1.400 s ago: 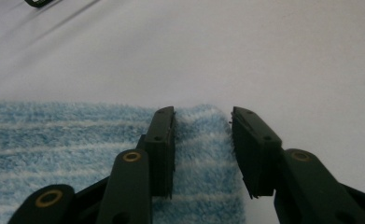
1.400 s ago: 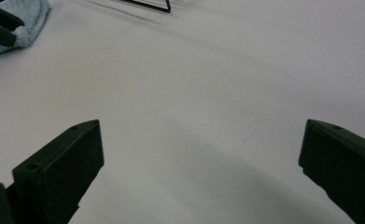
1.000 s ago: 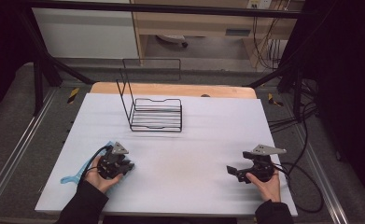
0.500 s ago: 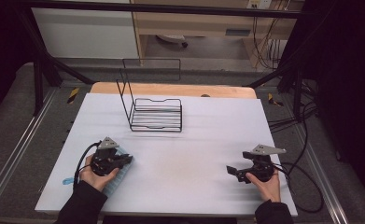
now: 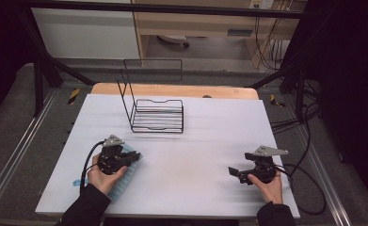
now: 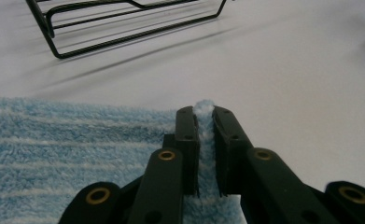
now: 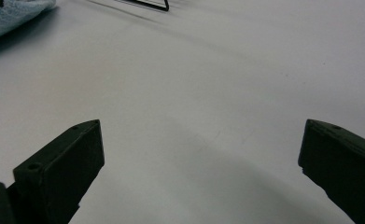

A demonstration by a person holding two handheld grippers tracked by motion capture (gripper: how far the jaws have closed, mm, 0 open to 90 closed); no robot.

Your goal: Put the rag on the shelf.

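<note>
L gripper (image 6: pixel 203 140) has shifted inward from the table's (image 5: pixel 210 141) left edge, jaws clamping the blue towel (image 6: pixel 54 154); R gripper (image 7: pixel 201 158) unmoved, jaws released.

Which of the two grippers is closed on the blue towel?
The left gripper: its jaws pinch the blue towel. The right gripper stands open over bare table.

a light blue striped towel (image 6: pixel 73 149) lies flat on the table's near-left part, one edge pinched up.
</note>
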